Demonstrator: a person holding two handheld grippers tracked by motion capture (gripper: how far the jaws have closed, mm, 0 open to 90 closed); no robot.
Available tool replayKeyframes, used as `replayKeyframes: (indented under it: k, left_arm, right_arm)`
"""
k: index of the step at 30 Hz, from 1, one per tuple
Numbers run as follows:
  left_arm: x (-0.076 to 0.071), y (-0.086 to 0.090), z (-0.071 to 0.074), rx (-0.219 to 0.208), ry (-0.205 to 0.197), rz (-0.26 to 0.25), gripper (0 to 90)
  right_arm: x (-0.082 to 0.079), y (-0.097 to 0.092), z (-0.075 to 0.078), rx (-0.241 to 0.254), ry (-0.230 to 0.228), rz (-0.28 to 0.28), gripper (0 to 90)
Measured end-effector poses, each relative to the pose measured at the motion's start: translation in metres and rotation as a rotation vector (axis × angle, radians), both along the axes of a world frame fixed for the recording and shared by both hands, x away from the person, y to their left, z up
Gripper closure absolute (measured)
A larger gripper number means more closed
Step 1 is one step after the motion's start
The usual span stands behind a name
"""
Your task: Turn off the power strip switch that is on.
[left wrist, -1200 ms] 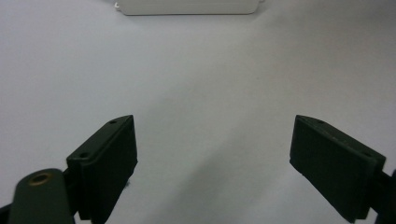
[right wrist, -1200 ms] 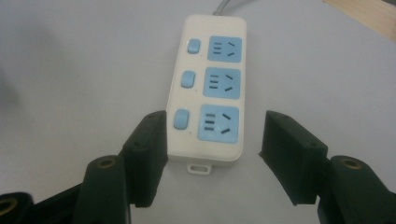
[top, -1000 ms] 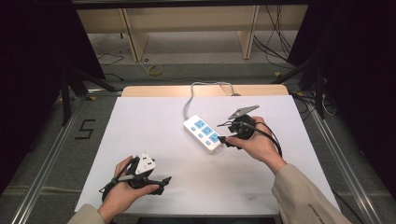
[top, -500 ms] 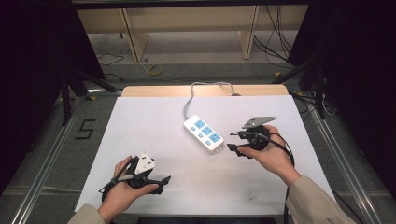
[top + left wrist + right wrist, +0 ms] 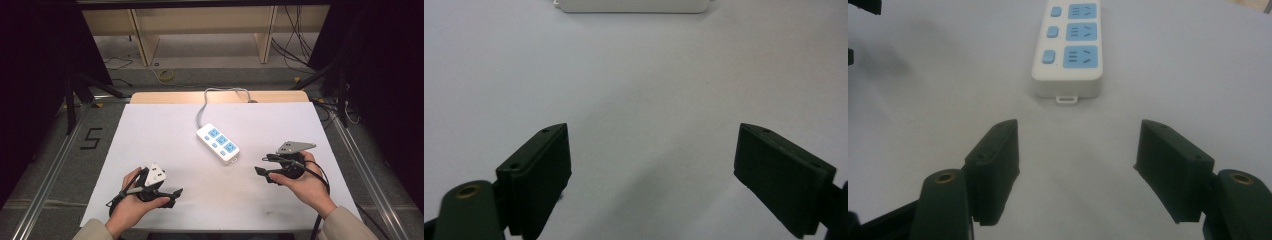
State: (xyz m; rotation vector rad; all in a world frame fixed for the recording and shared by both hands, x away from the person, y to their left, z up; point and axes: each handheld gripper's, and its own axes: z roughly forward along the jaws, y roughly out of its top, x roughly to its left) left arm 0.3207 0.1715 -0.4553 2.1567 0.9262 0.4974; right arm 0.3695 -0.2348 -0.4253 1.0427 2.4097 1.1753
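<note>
A white power strip point(image 5: 218, 143) with blue sockets lies near the middle of the table point(image 5: 150, 130), its cord point(image 5: 210, 97) running off the far edge. The left gripper point(image 5: 172, 192) sits near the table's near-left corner, jaws apart and empty. The right gripper point(image 5: 262, 172) rests toward the near-right side, just beside the strip's near end, jaws apart and empty.

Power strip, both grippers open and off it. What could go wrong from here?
1. The power strip lies loose and flat on the white sheet; a push from the right gripper, which points at its short end, could slide it rather than grasp it.
2. Its cord runs off the table's far edge, so lifting or dragging may snag or pull back.
3. The left gripper sits farther off; both closing in could collide.
</note>
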Motion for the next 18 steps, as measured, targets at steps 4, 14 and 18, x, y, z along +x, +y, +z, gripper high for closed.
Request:
replayKeyframes:
  k: [4, 14, 18]
  left_arm:
    - [0.000, 0.000, 0.000, 0.000, 0.000, 0.001, 14.7]
    - [0.000, -0.001, 0.000, 0.007, -0.002, -0.007, 14.8]
    - [0.000, -0.002, 0.000, 0.003, 0.000, -0.009, 14.9]
  right_arm:
    - [-0.008, -0.007, -0.005, 0.017, 0.002, -0.011, 33.5]
    - [-0.019, -0.012, -0.012, 0.025, -0.011, -0.017, 32.7]
    - [-0.020, -0.012, -0.014, 0.026, -0.011, -0.017, 32.4]
